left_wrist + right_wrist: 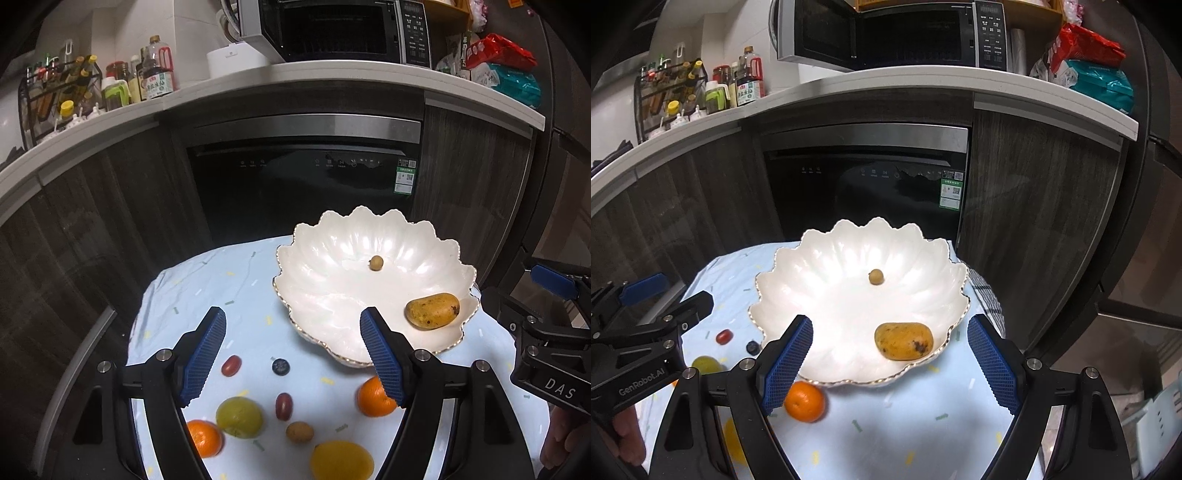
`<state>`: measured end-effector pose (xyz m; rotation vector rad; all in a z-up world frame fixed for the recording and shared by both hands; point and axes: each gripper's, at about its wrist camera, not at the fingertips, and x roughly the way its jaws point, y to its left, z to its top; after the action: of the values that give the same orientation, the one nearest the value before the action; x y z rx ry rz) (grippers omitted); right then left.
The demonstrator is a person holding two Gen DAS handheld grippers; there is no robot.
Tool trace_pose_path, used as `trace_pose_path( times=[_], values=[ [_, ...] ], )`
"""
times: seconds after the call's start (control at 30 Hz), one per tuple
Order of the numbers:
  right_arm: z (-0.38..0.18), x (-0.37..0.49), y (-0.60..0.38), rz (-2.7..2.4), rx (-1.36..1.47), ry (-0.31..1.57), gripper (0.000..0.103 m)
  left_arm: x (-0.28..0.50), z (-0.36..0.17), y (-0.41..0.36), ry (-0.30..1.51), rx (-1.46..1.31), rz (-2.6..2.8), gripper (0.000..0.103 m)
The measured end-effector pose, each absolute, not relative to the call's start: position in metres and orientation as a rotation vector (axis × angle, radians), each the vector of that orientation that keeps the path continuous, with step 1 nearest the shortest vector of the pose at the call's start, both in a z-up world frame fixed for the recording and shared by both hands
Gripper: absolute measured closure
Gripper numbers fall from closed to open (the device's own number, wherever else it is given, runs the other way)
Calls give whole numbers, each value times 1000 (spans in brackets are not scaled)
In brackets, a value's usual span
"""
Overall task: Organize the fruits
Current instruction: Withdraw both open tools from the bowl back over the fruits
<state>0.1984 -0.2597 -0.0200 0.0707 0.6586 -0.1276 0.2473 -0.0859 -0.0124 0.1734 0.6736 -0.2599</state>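
Fruit lies scattered on the pale blue patterned cloth (236,295) in the left wrist view: two oranges (375,397), a green citrus (239,416), a yellow lemon (341,461), two red grapes (231,365) and a blueberry (280,366). The left gripper (293,354) hangs above them, jaws apart and empty. The white scalloped ceramic bowl (332,295) holds a yellow mango (432,310) and a small tan longan (376,263).

In the right wrist view the right gripper (890,363) stands wide, gripping nothing, over the bowl's near rim.
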Motion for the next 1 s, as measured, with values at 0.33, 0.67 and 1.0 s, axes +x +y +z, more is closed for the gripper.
trace_pose_path(
  times=[0.33, 0.67, 1.0],
  values=[
    [-7, 175, -254, -120, 69, 639, 16, 223, -3, -77, 663, 165, -250, 28],
    [-6, 156, -251, -112, 67, 638, 16, 199, -3, -73, 669, 161, -236, 28],
    [-16, 135, -252, -103, 74, 646, 16, 176, -11, -74, 677, 166, -237, 25]
  ],
)
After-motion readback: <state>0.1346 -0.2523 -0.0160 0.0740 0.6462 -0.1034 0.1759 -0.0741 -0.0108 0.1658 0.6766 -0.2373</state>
